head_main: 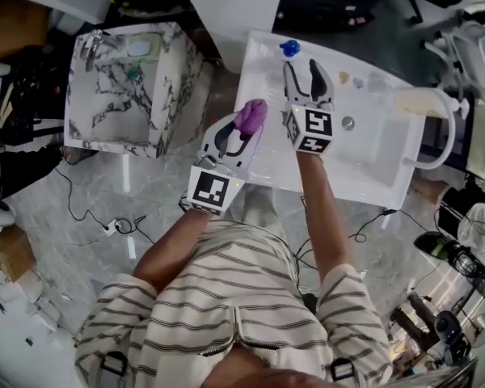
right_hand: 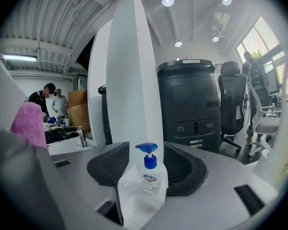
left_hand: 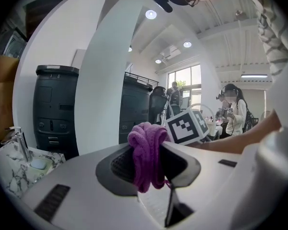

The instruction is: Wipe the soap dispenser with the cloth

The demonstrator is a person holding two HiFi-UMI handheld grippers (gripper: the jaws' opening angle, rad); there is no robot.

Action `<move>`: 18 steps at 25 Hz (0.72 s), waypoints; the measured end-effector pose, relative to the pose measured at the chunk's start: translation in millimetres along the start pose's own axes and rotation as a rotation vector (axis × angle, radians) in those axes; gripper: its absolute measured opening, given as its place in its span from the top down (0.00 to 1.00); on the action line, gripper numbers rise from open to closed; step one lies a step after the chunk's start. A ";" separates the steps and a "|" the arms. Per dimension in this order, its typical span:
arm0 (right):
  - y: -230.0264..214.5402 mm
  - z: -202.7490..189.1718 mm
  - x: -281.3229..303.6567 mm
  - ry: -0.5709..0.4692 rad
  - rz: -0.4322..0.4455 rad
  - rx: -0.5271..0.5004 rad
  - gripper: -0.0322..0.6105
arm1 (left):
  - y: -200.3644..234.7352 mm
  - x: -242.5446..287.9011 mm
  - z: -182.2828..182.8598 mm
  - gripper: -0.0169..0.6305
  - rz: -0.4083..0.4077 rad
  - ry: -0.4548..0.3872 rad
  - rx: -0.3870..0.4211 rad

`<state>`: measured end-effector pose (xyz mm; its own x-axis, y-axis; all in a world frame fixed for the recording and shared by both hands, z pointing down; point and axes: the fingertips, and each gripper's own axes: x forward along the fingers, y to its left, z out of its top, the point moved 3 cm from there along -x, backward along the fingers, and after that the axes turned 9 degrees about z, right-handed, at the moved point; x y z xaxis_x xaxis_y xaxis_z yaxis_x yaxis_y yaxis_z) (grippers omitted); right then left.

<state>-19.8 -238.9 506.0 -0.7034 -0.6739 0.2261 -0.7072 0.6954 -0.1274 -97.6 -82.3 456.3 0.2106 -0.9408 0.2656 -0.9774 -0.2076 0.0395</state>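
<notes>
Two grippers hang over the white washbasin top (head_main: pixel 364 176). Our left gripper (head_main: pixel 236 136) is clamped on a bunched purple terry cloth (left_hand: pixel 146 152), which hides its fingertips. Our right gripper (head_main: pixel 301 71) has its jaws wide apart, with nothing pressed between them. The clear plastic soap dispenser with a blue pump (right_hand: pixel 146 181) stands upright just ahead of them, near the basin's far edge. In the head view we make out only its pump, as the clear body blends into the white.

Your head cam looks steeply down on the sink (head_main: pixel 388 160); gripper cams sit close behind jaws, approx level (head + R share the soap dispenser (head_main: pixel 289 48)).
</notes>
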 end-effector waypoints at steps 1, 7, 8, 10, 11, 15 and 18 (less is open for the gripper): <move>3.6 5.9 -7.2 -0.008 0.005 0.001 0.62 | -0.9 -3.2 2.3 0.78 0.001 -0.003 0.003; 30.7 44.1 -54.3 -0.049 0.029 0.006 0.71 | -2.1 -23.1 23.8 0.78 0.009 -0.033 0.019; 34.8 49.5 -62.7 -0.056 0.025 0.007 0.73 | -2.5 -25.6 28.1 0.78 0.010 -0.039 0.019; 41.9 57.7 -78.8 -0.064 0.015 0.018 0.78 | -4.1 -29.8 36.3 0.78 0.011 -0.050 0.020; 45.4 61.4 -86.5 -0.069 0.011 0.023 0.80 | -5.2 -31.8 40.1 0.78 0.011 -0.055 0.021; 57.9 77.6 -112.0 -0.103 -0.007 0.022 0.84 | -9.4 -38.1 54.4 0.78 0.002 -0.078 0.030; 66.0 85.9 -127.5 -0.119 -0.023 0.001 0.90 | -13.5 -42.5 60.6 0.78 -0.012 -0.091 0.038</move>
<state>17.1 -128.5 385.8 -0.6904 -0.7147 0.1123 -0.7233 0.6792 -0.1246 -92.2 -55.8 386.0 0.2247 -0.9582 0.1770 -0.9738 -0.2274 0.0050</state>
